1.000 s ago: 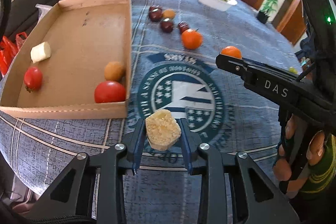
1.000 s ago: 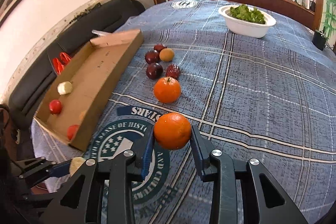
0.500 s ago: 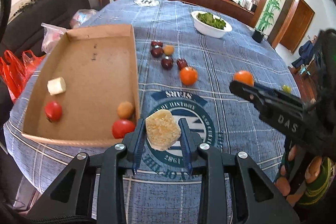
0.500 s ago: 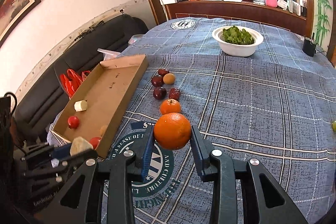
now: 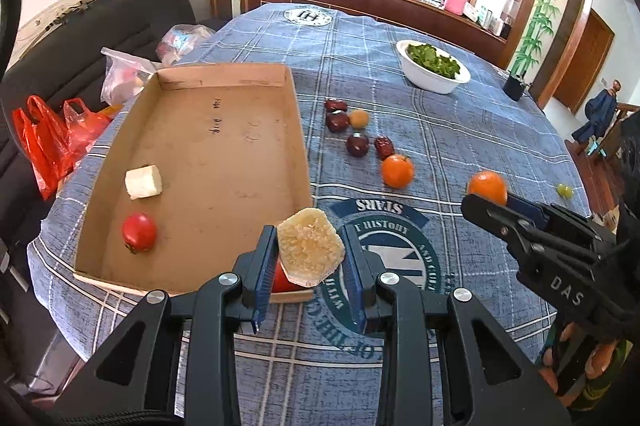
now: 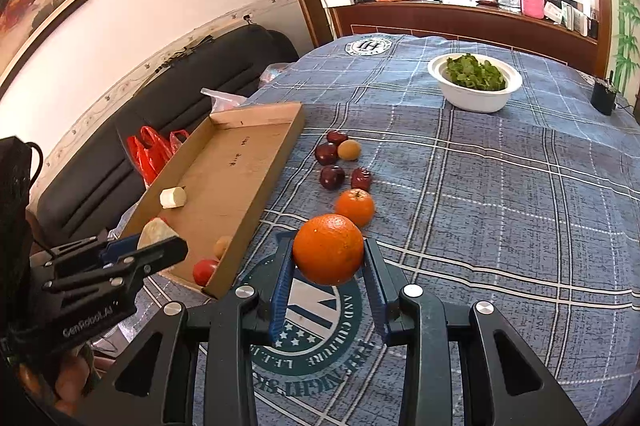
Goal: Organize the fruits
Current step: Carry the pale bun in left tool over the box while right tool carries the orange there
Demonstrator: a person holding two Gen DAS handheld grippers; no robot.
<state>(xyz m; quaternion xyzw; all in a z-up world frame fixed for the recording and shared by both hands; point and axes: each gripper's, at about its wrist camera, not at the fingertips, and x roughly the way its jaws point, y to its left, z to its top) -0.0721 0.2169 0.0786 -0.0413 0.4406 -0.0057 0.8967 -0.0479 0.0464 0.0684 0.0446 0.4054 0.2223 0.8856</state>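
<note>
i'm pinching a pale peeled fruit chunk (image 5: 310, 252) in the left gripper (image 5: 310, 266) over the cardboard tray's (image 5: 296, 130) near corner, and the right gripper (image 6: 328, 270) is squeezing an orange (image 6: 328, 254).

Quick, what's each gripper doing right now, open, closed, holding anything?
Left gripper: closed on a pale yellow peeled fruit chunk.
Right gripper: closed on an orange.

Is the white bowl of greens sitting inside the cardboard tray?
No, the white bowl of greens stands on the blue tablecloth, well apart from the cardboard tray.
</note>
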